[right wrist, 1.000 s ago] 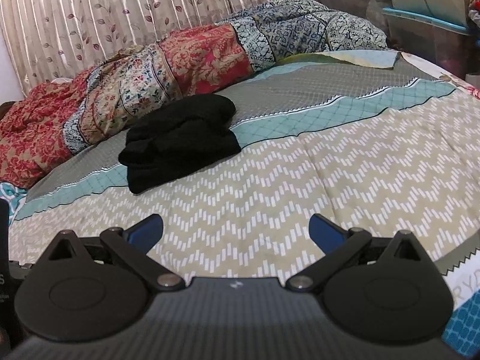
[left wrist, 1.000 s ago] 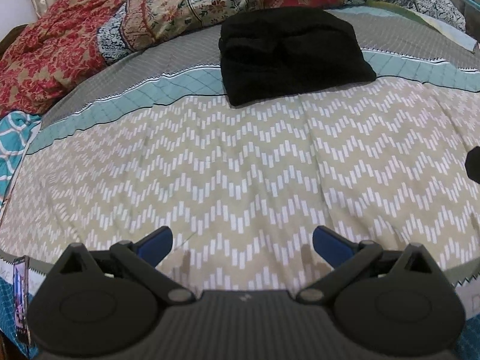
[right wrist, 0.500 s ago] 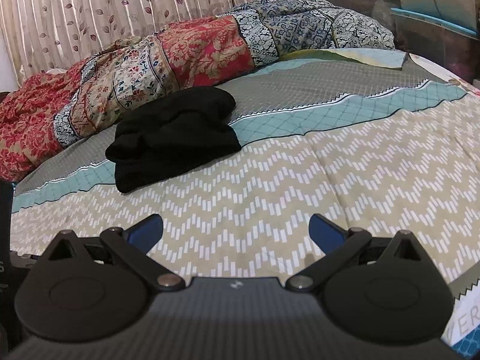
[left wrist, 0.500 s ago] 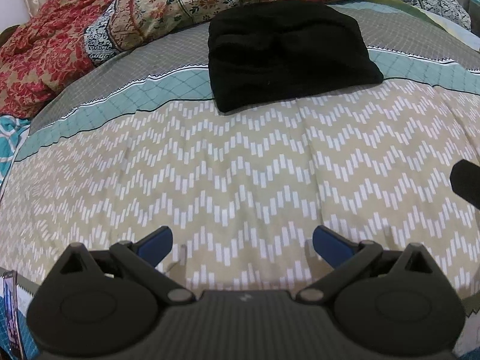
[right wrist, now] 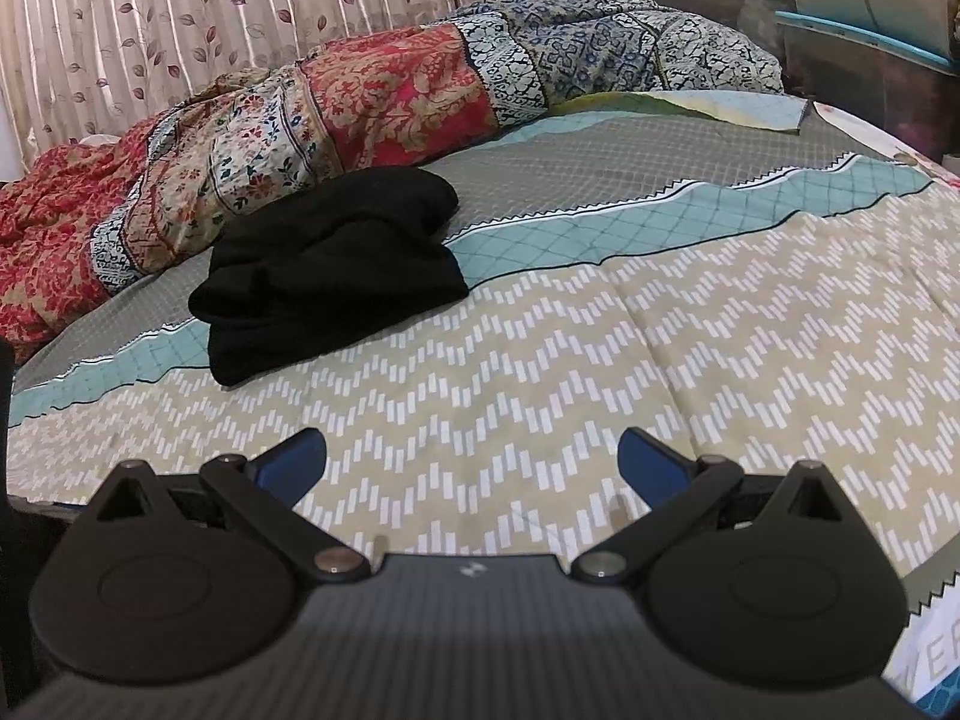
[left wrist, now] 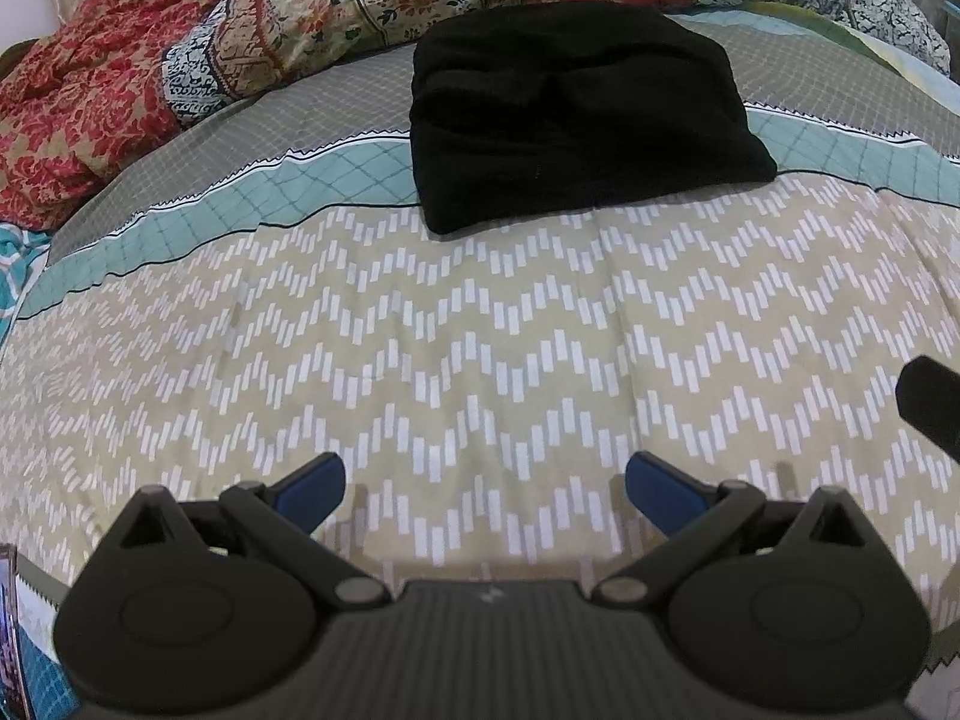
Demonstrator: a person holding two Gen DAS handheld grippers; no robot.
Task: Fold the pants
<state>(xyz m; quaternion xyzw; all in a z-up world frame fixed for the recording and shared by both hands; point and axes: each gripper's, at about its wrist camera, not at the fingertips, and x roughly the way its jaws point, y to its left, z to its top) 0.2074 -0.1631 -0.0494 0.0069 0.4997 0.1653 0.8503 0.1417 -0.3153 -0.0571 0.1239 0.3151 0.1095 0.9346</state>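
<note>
Black pants [left wrist: 576, 114] lie folded into a thick bundle on the bed, across the teal band of the bedspread. In the right wrist view the same pants [right wrist: 336, 276] sit to the upper left. My left gripper [left wrist: 485, 489] hovers open over the chevron-patterned sheet, well short of the pants, with nothing between its blue pads. My right gripper [right wrist: 471, 459] is also open and empty, further right and back from the bundle. A dark piece of the right gripper [left wrist: 930, 408] pokes in at the right edge of the left wrist view.
The bedspread [left wrist: 480, 348] has beige chevron, teal and grey bands. A rumpled floral quilt [right wrist: 360, 114] runs along the far side, curtains [right wrist: 240, 12] behind it. Dark furniture [right wrist: 870, 72] stands at the right. A phone-like object [left wrist: 12, 624] shows at the lower left edge.
Both grippers have advanced toward the pants, which now look larger and nearer. Both stay open and empty. The pants have not moved on the bed.
</note>
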